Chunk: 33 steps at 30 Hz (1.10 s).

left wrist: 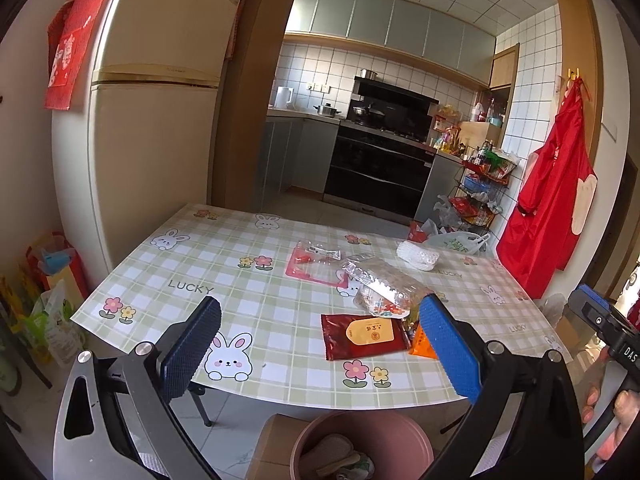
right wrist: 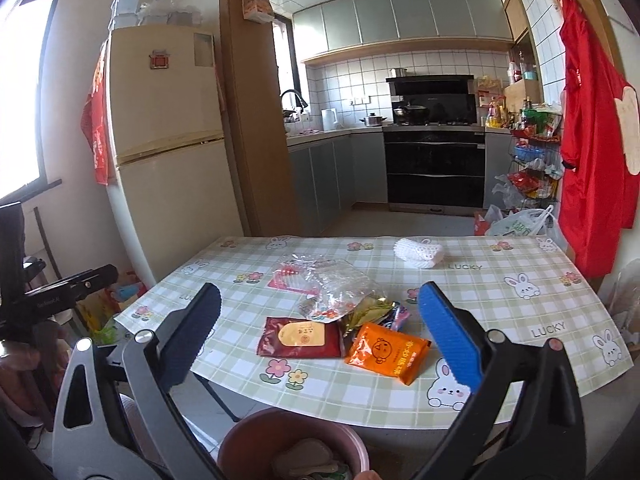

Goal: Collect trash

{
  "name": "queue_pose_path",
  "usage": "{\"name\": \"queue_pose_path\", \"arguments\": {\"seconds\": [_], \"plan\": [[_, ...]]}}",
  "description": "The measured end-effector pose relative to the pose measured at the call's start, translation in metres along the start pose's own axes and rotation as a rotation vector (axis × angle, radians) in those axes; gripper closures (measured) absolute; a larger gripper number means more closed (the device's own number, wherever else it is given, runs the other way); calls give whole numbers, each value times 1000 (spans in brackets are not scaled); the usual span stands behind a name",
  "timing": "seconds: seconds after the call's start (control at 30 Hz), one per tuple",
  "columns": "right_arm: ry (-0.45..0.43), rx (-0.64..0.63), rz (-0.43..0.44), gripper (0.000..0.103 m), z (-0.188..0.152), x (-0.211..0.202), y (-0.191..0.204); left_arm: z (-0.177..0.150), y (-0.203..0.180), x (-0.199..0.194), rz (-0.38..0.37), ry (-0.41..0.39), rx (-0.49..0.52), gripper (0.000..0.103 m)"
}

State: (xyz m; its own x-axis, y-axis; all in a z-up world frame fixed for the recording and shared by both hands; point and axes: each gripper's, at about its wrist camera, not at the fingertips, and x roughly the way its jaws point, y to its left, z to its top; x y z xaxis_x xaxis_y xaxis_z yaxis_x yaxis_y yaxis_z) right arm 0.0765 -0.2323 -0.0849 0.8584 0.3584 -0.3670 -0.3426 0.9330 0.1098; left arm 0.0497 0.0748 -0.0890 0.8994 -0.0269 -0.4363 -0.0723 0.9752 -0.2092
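Trash lies on the checked tablecloth point(left wrist: 192, 264) point(right wrist: 500, 312). Nearest are a dark red wrapper point(left wrist: 364, 336) point(right wrist: 300, 336) and an orange packet point(left wrist: 422, 346) point(right wrist: 386, 352). Behind them are a crumpled clear plastic bag point(left wrist: 380, 284) point(right wrist: 336, 284), a pink-backed blister pack point(left wrist: 312, 268) point(right wrist: 282, 282) and a white foam net point(left wrist: 418, 256) point(right wrist: 418, 254). A pink bin point(left wrist: 360, 420) point(right wrist: 240, 432) with trash inside stands below the table's near edge. My left gripper point(left wrist: 320, 308) hangs open above the bin, nothing between its fingers. My right gripper point(right wrist: 320, 296) is open and empty beside it.
A cream fridge point(left wrist: 152, 160) point(right wrist: 168, 152) stands left of the table. On the right wall hangs a red apron point(left wrist: 548, 200) point(right wrist: 592, 140), next to a wire rack point(left wrist: 480, 188) with bags on the floor. A cardboard box point(left wrist: 272, 444) sits by the bin.
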Motion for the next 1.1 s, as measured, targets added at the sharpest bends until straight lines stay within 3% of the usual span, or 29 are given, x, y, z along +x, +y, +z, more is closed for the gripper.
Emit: {"name": "queue_pose_path", "arguments": {"seconds": [0.17,0.4,0.53,0.8,1.03,1.1], "plan": [[16,3,-58,5,-4,5,-7,-1,1,1,1,2,1,6],[71,8,-221,5,-20,22,-19,-11,1,9,-3,34,13,6],[104,52,-190,5,-29,33,-36,-18,2,23,-3,69,18,6],[195,138,-214,6,-54,65,-67,-26,3,57,-15,149,0,6],[270,81,-125,6,-55,105,-76,-28,8,89,-18,195,-12,6],[335,35,-81,6,-47,126,-74,-25,8,100,-18,193,13,6]]}}
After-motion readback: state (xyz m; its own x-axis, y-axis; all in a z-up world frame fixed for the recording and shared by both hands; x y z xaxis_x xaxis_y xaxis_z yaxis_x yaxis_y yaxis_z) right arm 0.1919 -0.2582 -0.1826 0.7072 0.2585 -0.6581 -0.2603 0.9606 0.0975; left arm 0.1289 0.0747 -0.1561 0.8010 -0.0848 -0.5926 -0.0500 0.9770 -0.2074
